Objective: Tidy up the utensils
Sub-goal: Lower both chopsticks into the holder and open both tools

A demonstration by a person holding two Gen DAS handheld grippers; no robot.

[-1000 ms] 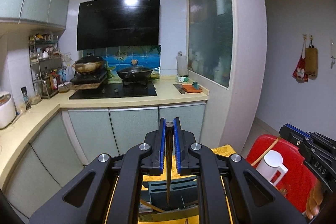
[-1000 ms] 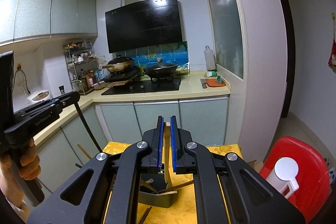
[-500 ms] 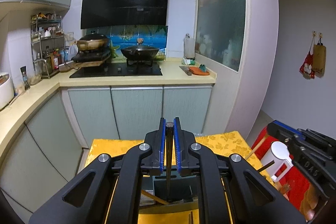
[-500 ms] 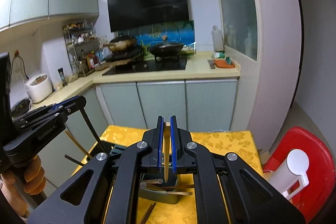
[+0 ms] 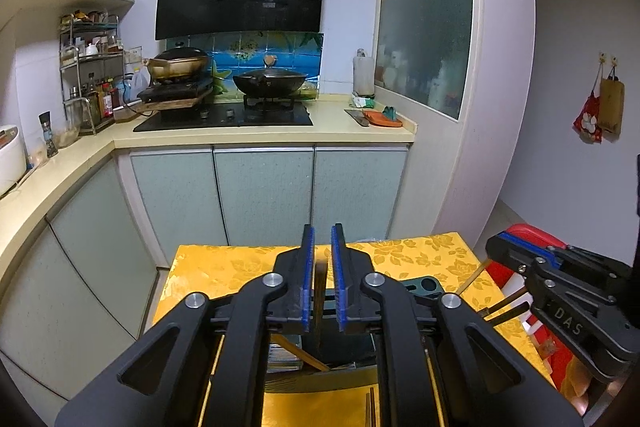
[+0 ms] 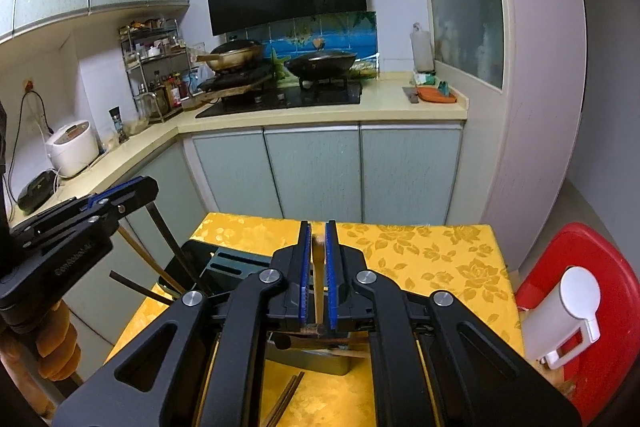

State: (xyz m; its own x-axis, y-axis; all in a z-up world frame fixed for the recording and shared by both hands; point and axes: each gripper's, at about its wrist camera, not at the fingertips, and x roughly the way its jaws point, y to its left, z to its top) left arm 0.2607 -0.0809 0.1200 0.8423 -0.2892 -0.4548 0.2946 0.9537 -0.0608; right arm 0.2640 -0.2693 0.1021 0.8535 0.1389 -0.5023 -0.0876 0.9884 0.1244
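Observation:
A dark grey utensil holder [image 5: 320, 347] [image 6: 308, 357] stands on a small table with a yellow floral cloth [image 5: 224, 267] [image 6: 420, 255]. My left gripper [image 5: 321, 281] has its jaws a little apart, with a dark chopstick [image 5: 320, 291] blurred between them and its lower end in the holder. My right gripper [image 6: 316, 275] has its jaws slightly apart around a light wooden chopstick [image 6: 318, 279] that stands into the holder. Each gripper shows in the other's view: the right one [image 5: 560, 291], the left one [image 6: 68, 239].
Loose chopsticks [image 6: 286, 401] lie on the cloth in front of the holder. A red stool [image 6: 580, 287] with a white jug [image 6: 568, 311] stands to the right. Kitchen cabinets [image 5: 264, 191] and a worktop with a stove lie beyond the table.
Both grippers have tilted down towards the table and lowered their chopsticks into the holder. Both pairs of jaws have parted from a tight pinch to a small gap.

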